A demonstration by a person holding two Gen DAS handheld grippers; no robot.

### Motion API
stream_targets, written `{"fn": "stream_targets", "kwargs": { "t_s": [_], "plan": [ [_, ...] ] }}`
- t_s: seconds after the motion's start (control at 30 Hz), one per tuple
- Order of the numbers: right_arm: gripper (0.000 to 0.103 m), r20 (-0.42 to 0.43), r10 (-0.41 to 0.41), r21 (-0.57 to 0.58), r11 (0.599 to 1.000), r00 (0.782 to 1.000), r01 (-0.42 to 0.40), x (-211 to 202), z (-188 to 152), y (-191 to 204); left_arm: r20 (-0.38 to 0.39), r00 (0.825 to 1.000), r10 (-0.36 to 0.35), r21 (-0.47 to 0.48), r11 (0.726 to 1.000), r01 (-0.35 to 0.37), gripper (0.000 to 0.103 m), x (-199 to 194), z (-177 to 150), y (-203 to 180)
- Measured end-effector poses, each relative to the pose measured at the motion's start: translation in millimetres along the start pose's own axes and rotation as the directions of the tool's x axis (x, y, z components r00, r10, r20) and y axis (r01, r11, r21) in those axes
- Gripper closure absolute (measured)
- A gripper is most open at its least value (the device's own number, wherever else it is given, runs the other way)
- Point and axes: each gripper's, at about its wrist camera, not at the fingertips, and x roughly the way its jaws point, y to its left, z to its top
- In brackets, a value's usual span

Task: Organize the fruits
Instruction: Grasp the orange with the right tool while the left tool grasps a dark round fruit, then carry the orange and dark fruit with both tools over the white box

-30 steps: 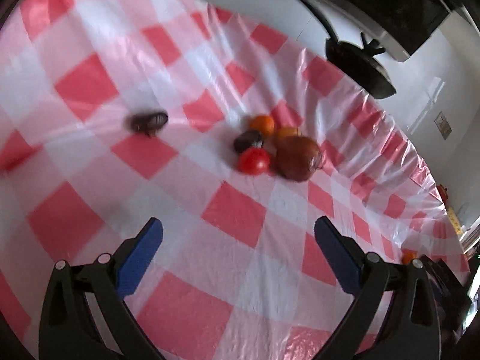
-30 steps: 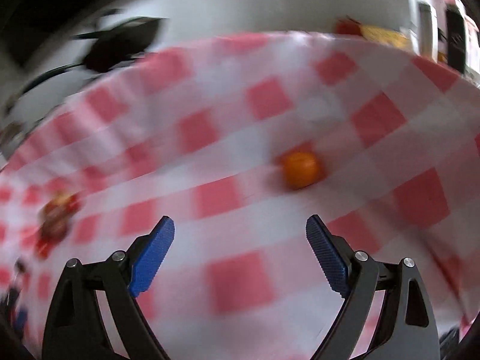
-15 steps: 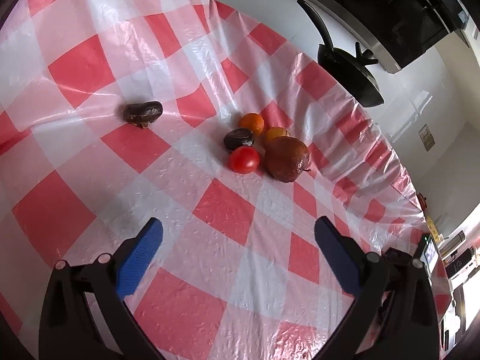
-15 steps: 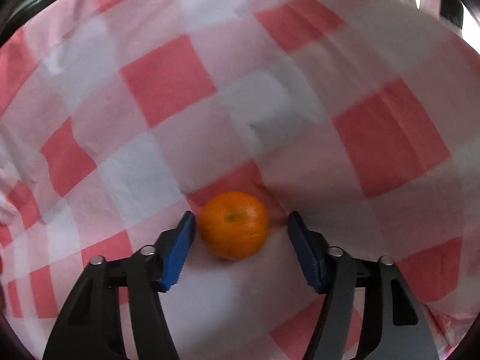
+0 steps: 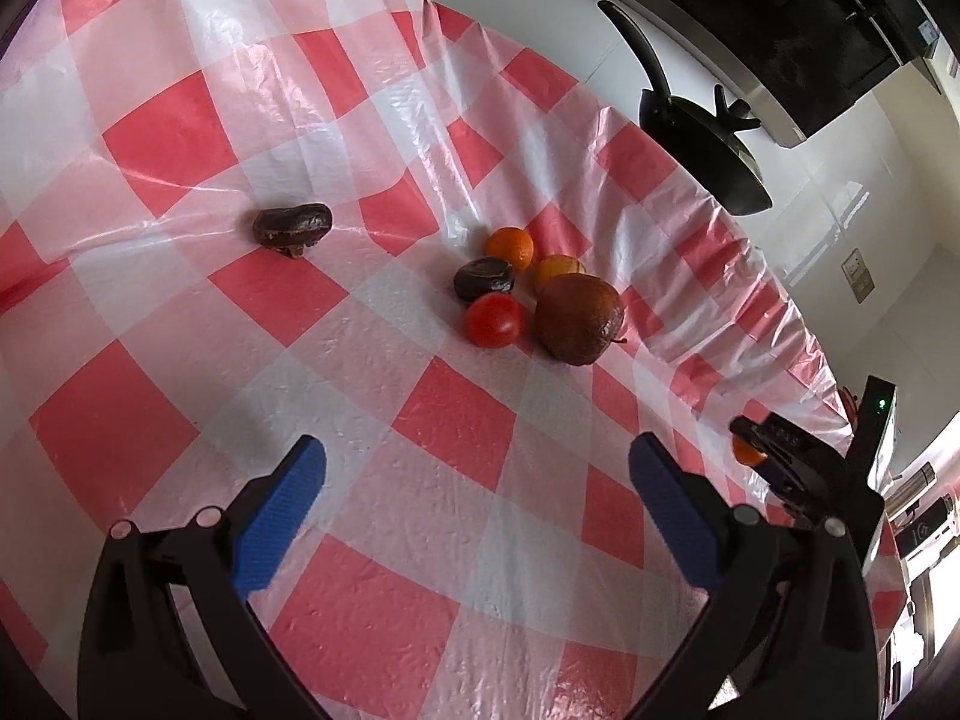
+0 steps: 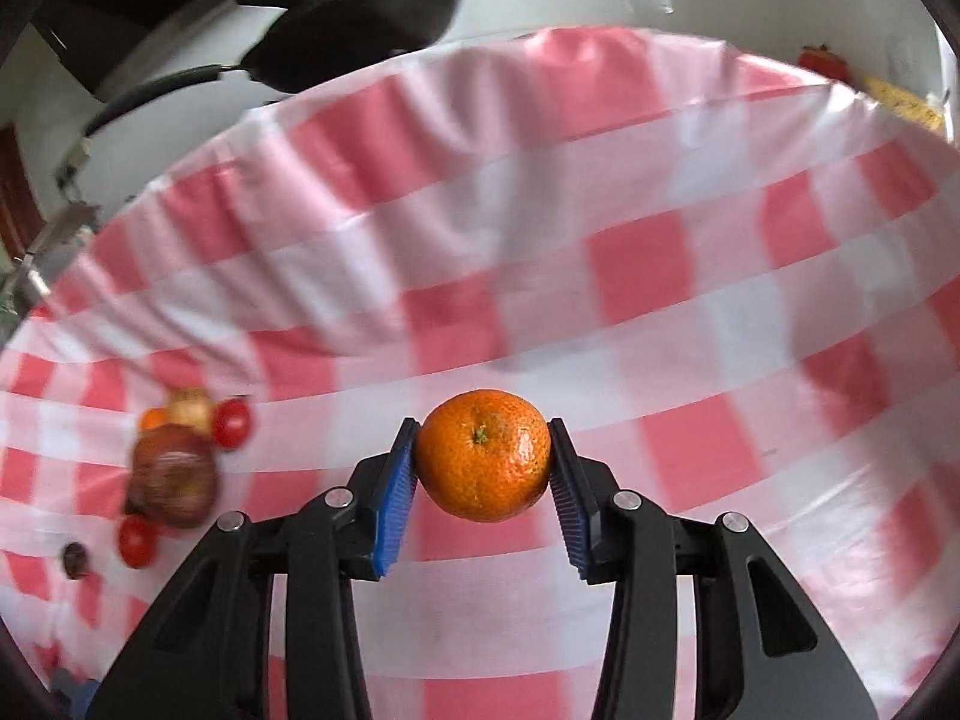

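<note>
My right gripper (image 6: 483, 429) has its blue pads pressed on both sides of a small orange (image 6: 483, 456), and its jaws are still closing on the fruit. The orange hangs above the red-and-white checked tablecloth (image 6: 660, 276). In the left wrist view my left gripper (image 5: 477, 450) stands open over bare cloth with nothing between its fingers. Beyond it lies a cluster: a brown fruit (image 5: 579, 317), a tomato (image 5: 493, 319), a dark fruit (image 5: 483, 279) and two oranges (image 5: 510, 246). A lone dark fruit (image 5: 292, 224) lies to the left. The right gripper (image 5: 774, 456) shows at the right edge.
A black frying pan (image 5: 702, 144) stands beyond the table's far edge against the white wall, also visible as the pan (image 6: 360, 24) in the right wrist view. The blurred fruit cluster (image 6: 174, 477) sits left of the right gripper. Red and yellow items (image 6: 822, 60) lie far right.
The right gripper came down around the orange, its jaws closed onto it, and it now carries the fruit with the cluster in sight. The left gripper barely moved and stays open.
</note>
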Motion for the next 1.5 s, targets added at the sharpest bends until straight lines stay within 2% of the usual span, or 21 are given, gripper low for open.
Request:
{"fn": "stream_targets", "kwargs": {
  "t_s": [0.1,0.2,0.3,0.4,0.47,0.53,0.57,0.6,0.67,0.73,0.77,0.87,0.93,1.0,1.03,1.07,1.1,1.23,1.33,1.4,1.5],
  "plan": [
    [0.061,0.003,0.075,0.064,0.995,0.997,-0.075,17,4,19,-0.005,1.000,0.003,0.008,1.000,-0.003,0.002,0,0,-1],
    [0.061,-0.016,0.128,0.160,0.979,0.992,-0.124,21,1,2,-0.016,1.000,0.014,0.028,1.000,-0.013,0.002,2,-1,-4],
    [0.061,0.007,0.186,0.243,0.953,0.983,-0.182,22,2,-11,-0.027,0.999,0.023,0.054,0.998,-0.021,0.002,1,-3,-7],
    [0.060,0.012,0.204,0.258,0.945,0.979,-0.200,25,3,-13,-0.040,0.998,0.053,0.048,0.998,-0.051,0.002,2,0,-2],
    [0.060,0.027,0.196,0.232,0.953,0.980,-0.197,21,4,-9,-0.020,0.994,0.109,0.066,0.992,-0.107,0.002,2,8,2],
    [0.060,0.027,0.191,0.191,0.963,0.981,-0.192,17,4,-1,0.019,0.977,0.210,0.159,0.964,-0.211,0.002,7,22,1],
    [0.060,0.026,0.188,0.182,0.965,0.982,-0.189,14,5,0,0.036,0.963,0.266,0.219,0.938,-0.268,0.002,11,30,0],
    [0.060,0.022,0.187,0.173,0.967,0.982,-0.188,14,5,2,0.057,0.943,0.329,0.281,0.901,-0.331,0.002,17,38,0],
    [0.060,0.021,0.188,0.183,0.965,0.982,-0.188,13,4,0,0.097,0.914,0.394,0.345,0.848,-0.402,0.006,25,52,2],
    [0.060,0.020,0.191,0.193,0.962,0.981,-0.191,13,5,-2,0.078,0.901,0.427,0.371,0.826,-0.424,0.011,38,66,9],
    [0.060,0.019,0.190,0.195,0.962,0.982,-0.190,12,4,-2,0.051,0.898,0.438,0.388,0.820,-0.422,0.019,48,74,14],
    [0.060,0.020,0.186,0.191,0.964,0.982,-0.186,12,4,-1,-0.009,0.882,0.471,0.426,0.800,-0.423,0.035,73,86,23],
    [0.060,0.019,0.185,0.186,0.965,0.983,-0.185,12,4,0,-0.047,0.876,0.481,0.422,0.804,-0.419,0.037,84,90,29],
    [0.060,0.017,0.184,0.185,0.965,0.983,-0.184,12,4,0,-0.057,0.876,0.479,0.400,0.815,-0.420,0.040,86,94,33],
    [0.060,0.018,0.185,0.187,0.965,0.983,-0.185,12,4,0,-0.062,0.880,0.471,0.383,0.825,-0.415,0.052,84,95,35],
    [0.060,0.017,0.184,0.186,0.965,0.983,-0.184,12,4,0,-0.059,0.885,0.462,0.365,0.835,-0.411,0.069,80,95,37],
    [0.060,0.016,0.185,0.184,0.965,0.983,-0.185,12,4,1,-0.062,0.886,0.459,0.359,0.839,-0.410,0.069,76,92,36],
    [0.060,0.016,0.184,0.184,0.966,0.983,-0.183,12,4,0,-0.036,0.926,0.375,0.350,0.873,-0.340,0.070,54,70,17],
    [0.060,0.016,0.184,0.182,0.966,0.983,-0.184,12,4,0,-0.028,0.967,0.253,0.302,0.925,-0.233,0.070,31,53,-7],
    [0.060,0.016,0.184,0.184,0.966,0.983,-0.184,12,4,0,-0.025,0.986,0.165,0.267,0.952,-0.152,0.070,18,38,-24],
    [0.060,0.015,0.185,0.183,0.966,0.983,-0.184,12,4,0,-0.021,0.997,0.072,0.225,0.972,-0.066,0.070,13,19,-44]
  ]
}}
